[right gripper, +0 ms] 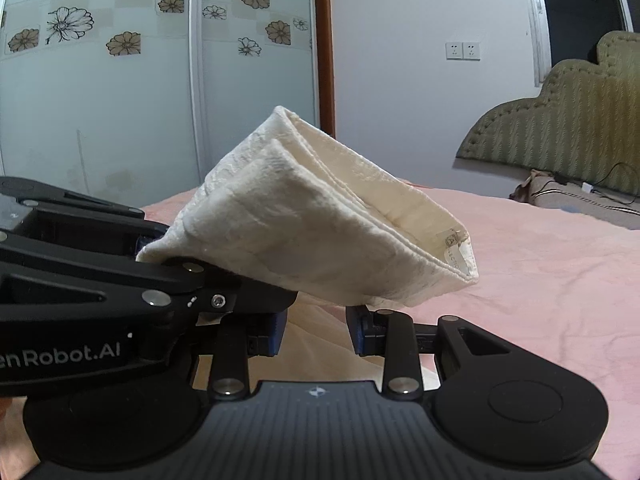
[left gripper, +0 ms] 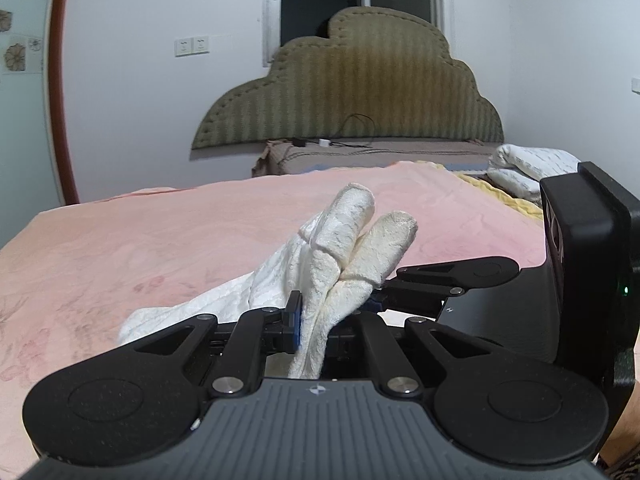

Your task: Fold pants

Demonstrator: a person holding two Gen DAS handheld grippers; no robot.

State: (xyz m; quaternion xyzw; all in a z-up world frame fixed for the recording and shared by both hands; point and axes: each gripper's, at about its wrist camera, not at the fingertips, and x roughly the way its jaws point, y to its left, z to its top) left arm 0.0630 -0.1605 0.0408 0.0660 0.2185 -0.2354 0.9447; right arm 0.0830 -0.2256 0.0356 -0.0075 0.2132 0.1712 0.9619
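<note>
The cream-white pants [left gripper: 348,240] are bunched into a thick folded wad held up over the pink blanket [left gripper: 160,240]. My left gripper [left gripper: 316,328] is shut on a gathered strip of the fabric, which rises past its pads into two rounded lobes. My right gripper [left gripper: 374,296] comes in from the right and meets the wad just beside the left one. In the right wrist view the folded pants [right gripper: 320,220], label showing, hang over my right gripper [right gripper: 316,332]; pale cloth fills the gap between its pads. The left gripper [right gripper: 156,240] enters from the left, clamped on the wad.
The bed's pink blanket [right gripper: 540,260] stretches ahead. An olive padded headboard [left gripper: 348,92] stands at the far end, with cables and a charger [left gripper: 324,143] below it. A folded white quilt [left gripper: 528,168] lies at the far right. A flowered wardrobe [right gripper: 100,100] stands at the left.
</note>
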